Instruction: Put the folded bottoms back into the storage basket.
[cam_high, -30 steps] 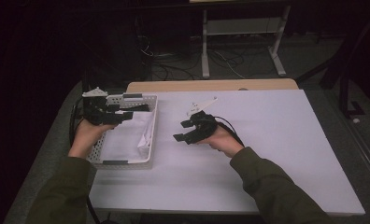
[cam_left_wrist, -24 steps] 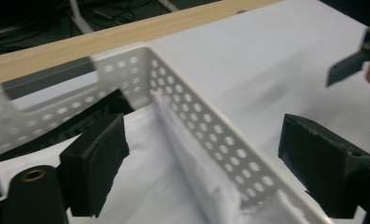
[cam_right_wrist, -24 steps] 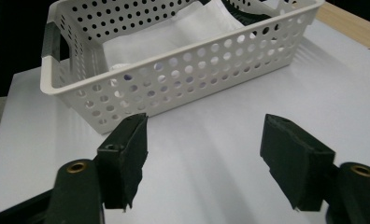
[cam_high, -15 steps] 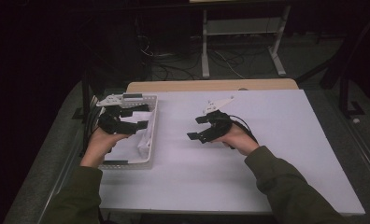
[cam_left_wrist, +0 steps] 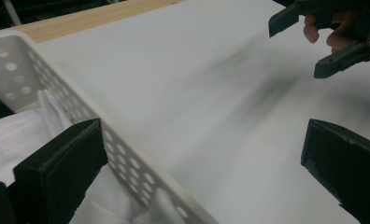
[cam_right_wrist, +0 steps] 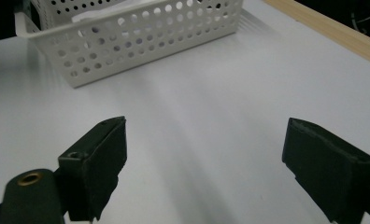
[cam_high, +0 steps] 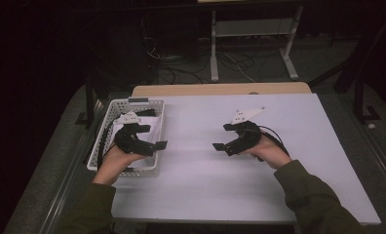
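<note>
my left claw [cam_high: 154,141] hangs over the basket [cam_high: 111,113] rim, jaws just spreading wide, empty; white cloth [cam_left_wrist: 15,135], i think, lies inside. my right claw [cam_high: 223,136] gapes empty above the surface [cam_high: 201,185].

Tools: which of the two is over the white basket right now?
The left tool, which straddles the basket's right wall above the white cloth. The right tool hangs over bare table, both empty.

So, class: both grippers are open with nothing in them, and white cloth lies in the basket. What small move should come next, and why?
Probably the left gripper dips its jaws into the basket towards the white cloth. Its jaws have just been opening, stand wide and empty, and straddle the basket's near wall.
</note>
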Motion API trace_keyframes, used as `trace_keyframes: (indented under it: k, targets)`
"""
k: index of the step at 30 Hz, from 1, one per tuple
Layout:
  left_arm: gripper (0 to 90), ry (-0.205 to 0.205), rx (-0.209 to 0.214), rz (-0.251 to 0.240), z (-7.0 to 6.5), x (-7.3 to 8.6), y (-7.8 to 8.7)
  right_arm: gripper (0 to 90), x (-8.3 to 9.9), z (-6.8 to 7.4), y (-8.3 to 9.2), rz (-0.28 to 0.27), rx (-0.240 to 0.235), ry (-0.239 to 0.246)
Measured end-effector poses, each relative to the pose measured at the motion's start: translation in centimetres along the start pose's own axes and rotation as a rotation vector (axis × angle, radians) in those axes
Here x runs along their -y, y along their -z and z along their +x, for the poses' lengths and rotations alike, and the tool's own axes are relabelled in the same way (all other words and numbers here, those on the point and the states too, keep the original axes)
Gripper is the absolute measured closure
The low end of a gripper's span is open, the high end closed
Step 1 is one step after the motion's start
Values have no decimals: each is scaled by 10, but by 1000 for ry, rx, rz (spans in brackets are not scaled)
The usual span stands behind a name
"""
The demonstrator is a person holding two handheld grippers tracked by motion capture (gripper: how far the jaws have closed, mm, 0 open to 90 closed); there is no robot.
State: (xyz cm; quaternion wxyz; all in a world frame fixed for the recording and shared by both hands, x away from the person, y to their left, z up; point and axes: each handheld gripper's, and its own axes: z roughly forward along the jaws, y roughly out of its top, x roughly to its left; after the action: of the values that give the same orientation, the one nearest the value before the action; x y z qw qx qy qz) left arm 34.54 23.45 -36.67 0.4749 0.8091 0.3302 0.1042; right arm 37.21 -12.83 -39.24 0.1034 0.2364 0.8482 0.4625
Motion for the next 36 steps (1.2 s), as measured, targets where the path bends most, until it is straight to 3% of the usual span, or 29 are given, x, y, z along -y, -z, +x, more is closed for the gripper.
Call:
trace_keyframes:
  k: [5, 16, 36]
  targets:
    - [0, -25, 28, -3, -14, 6, -1, 110, 17, 2, 20, 3, 17, -4]
    - [0, -55, 93, -7, -37, 18, -3, 25, 49, 5, 53, -20, 10, -37]
    - [0, -75, 123, 0, -46, 30, -10, 7, 112, 9, 105, -38, 65, -103]
